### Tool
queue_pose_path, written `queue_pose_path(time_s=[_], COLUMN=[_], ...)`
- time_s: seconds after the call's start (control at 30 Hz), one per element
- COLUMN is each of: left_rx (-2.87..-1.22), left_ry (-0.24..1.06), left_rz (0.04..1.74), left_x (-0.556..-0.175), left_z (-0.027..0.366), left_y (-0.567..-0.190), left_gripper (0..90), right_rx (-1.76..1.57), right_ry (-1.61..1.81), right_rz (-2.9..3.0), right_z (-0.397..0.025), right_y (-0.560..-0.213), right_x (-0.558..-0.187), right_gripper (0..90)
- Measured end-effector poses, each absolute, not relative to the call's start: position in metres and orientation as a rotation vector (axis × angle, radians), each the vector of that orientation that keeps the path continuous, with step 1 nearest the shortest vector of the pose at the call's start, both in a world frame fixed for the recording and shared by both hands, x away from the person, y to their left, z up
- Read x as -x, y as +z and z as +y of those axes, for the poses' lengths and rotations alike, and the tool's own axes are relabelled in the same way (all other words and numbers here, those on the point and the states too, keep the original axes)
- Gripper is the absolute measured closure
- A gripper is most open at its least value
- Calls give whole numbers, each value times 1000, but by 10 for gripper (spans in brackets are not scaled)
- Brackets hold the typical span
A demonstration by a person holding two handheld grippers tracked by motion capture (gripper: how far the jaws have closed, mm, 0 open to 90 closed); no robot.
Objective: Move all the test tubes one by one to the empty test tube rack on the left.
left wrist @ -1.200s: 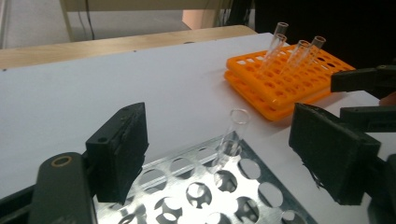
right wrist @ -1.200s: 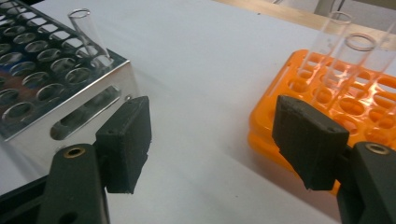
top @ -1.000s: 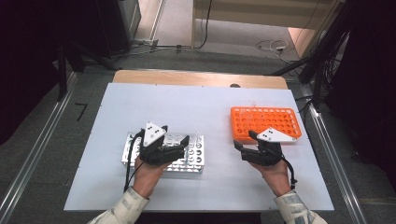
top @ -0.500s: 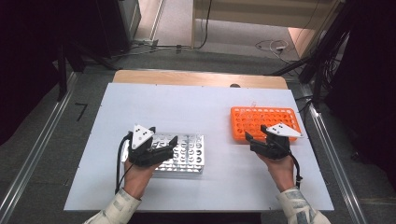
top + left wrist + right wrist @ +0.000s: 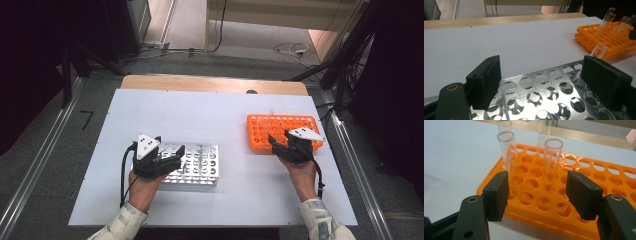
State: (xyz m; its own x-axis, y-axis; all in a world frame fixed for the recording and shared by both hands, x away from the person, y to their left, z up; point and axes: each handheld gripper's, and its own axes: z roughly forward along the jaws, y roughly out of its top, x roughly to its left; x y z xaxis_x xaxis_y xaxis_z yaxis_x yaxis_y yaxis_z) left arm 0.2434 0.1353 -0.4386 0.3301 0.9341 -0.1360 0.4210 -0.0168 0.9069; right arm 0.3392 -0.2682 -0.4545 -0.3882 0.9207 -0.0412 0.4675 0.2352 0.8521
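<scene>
A shiny metal rack (image 5: pixel 200 167) with round holes lies at the near left of the white table. My left gripper (image 5: pixel 176 153) hovers over its left part, open, with nothing between the jaws (image 5: pixel 549 82). A clear glass tube (image 5: pixel 599 49) stands at the rack's far edge, just behind the right-hand jaw. An orange rack (image 5: pixel 280 129) sits at the right. My right gripper (image 5: pixel 274 142) is at its near left corner, open (image 5: pixel 539 195). Between its jaws, a little beyond the tips, an upright glass tube (image 5: pixel 552 162) stands in the orange rack; another tube (image 5: pixel 507 150) stands further left.
The white table top (image 5: pixel 200 115) stretches bare behind both racks, with a wooden strip (image 5: pixel 210 84) along its far edge. Metal rails (image 5: pixel 30 175) run down both sides on the floor. Cables (image 5: pixel 125 170) trail from the grippers toward the person.
My left gripper has drawn back to the left across the metal rack. My right gripper has shifted slightly right and forward, toward the orange rack's near left corner.
</scene>
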Motion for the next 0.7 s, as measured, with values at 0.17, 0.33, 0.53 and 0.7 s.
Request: queue_pose_path(time_s=[0.17, 0.33, 0.53, 0.7], left_rx=[-1616, -1621, -1621, -1623], left_ry=[654, 652, 652, 650], left_rz=[1253, 1251, 1252, 1253], left_x=[-244, -244, -244, -244], left_z=[135, 134, 134, 134], left_y=[-440, -440, -440, -441], left_gripper=[163, 163, 163, 163], right_rx=[-1297, -1301, -1288, -1289], right_ry=[1051, 1043, 1030, 1029], right_rz=[1933, 1930, 1935, 1947], right_z=[-275, -277, -273, -271], right_y=[-457, -461, -466, -469], right_x=[-346, -351, -357, -361], right_gripper=[407, 486, 582, 621])
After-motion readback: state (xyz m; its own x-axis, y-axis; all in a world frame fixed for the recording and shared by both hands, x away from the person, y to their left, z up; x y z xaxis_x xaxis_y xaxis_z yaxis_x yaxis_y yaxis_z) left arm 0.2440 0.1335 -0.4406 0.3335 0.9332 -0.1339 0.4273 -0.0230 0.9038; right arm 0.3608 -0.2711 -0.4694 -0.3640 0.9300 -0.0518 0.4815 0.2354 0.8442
